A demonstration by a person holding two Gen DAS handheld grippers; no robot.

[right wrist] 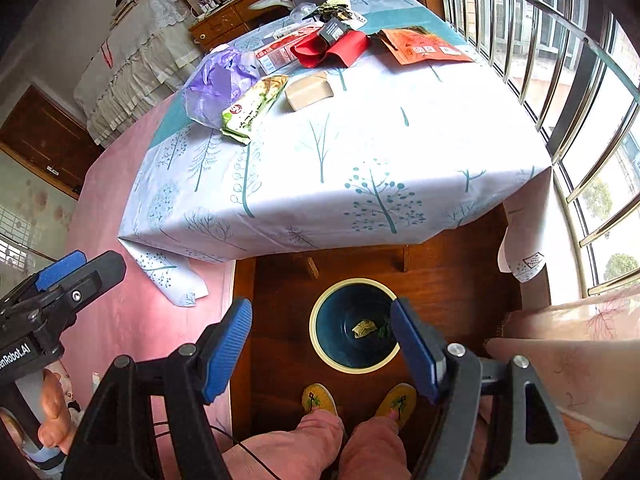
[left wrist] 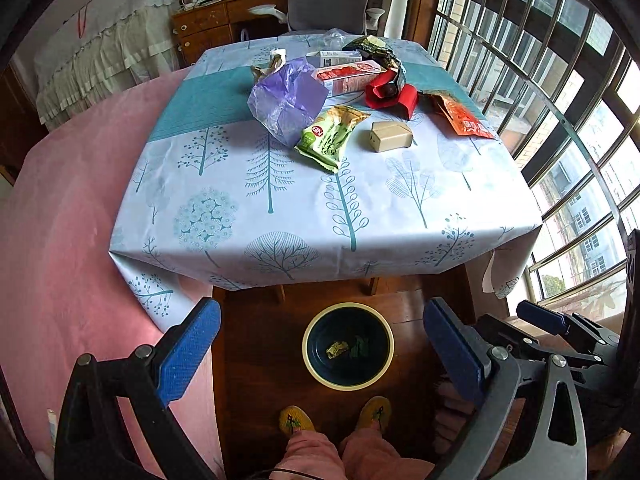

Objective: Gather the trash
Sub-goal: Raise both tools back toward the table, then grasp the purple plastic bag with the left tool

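Trash lies at the far end of the table (left wrist: 280,208): a purple plastic bag (left wrist: 286,98), a green snack wrapper (left wrist: 330,136), a small tan box (left wrist: 390,136), a red wrapper (left wrist: 390,94), an orange packet (left wrist: 464,116) and a red-and-white carton (left wrist: 348,76). A dark bin with a pale rim (left wrist: 347,346) stands on the floor below the near table edge, with two crumpled scraps inside. My left gripper (left wrist: 320,348) hangs open above the bin, empty. My right gripper (right wrist: 322,344) is open and empty too, beside the bin (right wrist: 354,325).
A pink bed cover (left wrist: 64,220) fills the left side. A barred window (left wrist: 560,100) runs along the right. The person's feet in yellow slippers (left wrist: 334,418) stand just behind the bin on the wooden floor. A wooden dresser (left wrist: 208,28) and a grey chair stand beyond the table.
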